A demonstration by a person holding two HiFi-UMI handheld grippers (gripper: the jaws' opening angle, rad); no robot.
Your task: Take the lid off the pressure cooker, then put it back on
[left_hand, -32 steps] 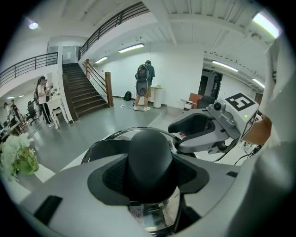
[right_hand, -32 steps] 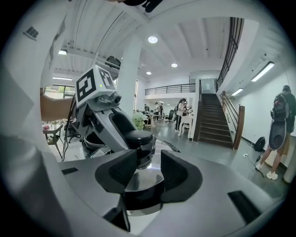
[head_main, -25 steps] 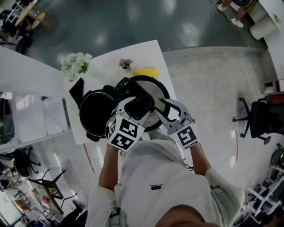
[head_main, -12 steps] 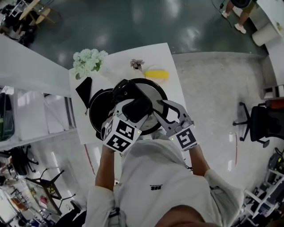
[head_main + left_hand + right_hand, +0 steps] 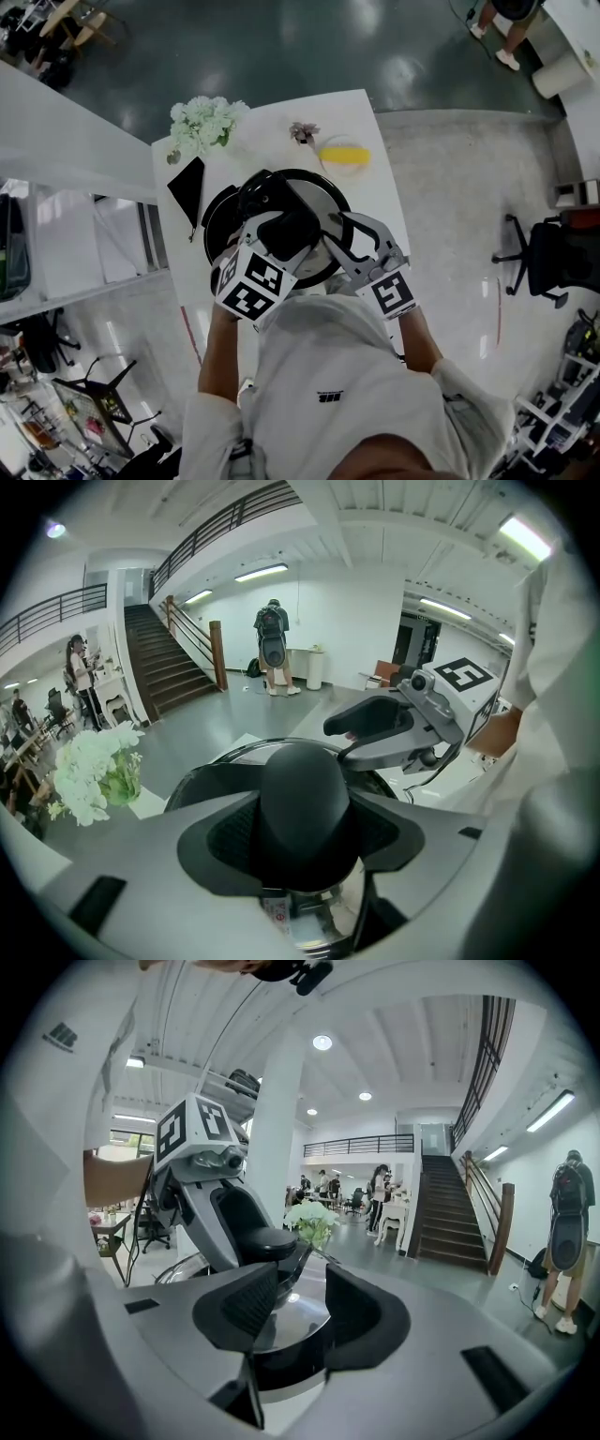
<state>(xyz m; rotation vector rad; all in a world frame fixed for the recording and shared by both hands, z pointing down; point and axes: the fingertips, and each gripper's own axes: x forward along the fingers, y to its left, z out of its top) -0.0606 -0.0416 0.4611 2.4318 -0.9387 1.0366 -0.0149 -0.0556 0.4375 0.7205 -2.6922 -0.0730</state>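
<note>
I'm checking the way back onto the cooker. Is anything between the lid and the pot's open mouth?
Nothing visible does. The lid, gripped at its knob by the left tool, already overlaps the pot in the head view. The flowers and yellow object sit farther back on the table. What is under the lid is hidden.

Bright ceiling lights [image 5: 322, 1042]; floor [image 5: 281, 47] glare — fisheye edges dark.

Round polished-steel pressure cooker lid [image 5: 326, 197], black rim and knob, level, overlapping 3 o'clock side of open black pot [image 5: 220, 225].
</note>
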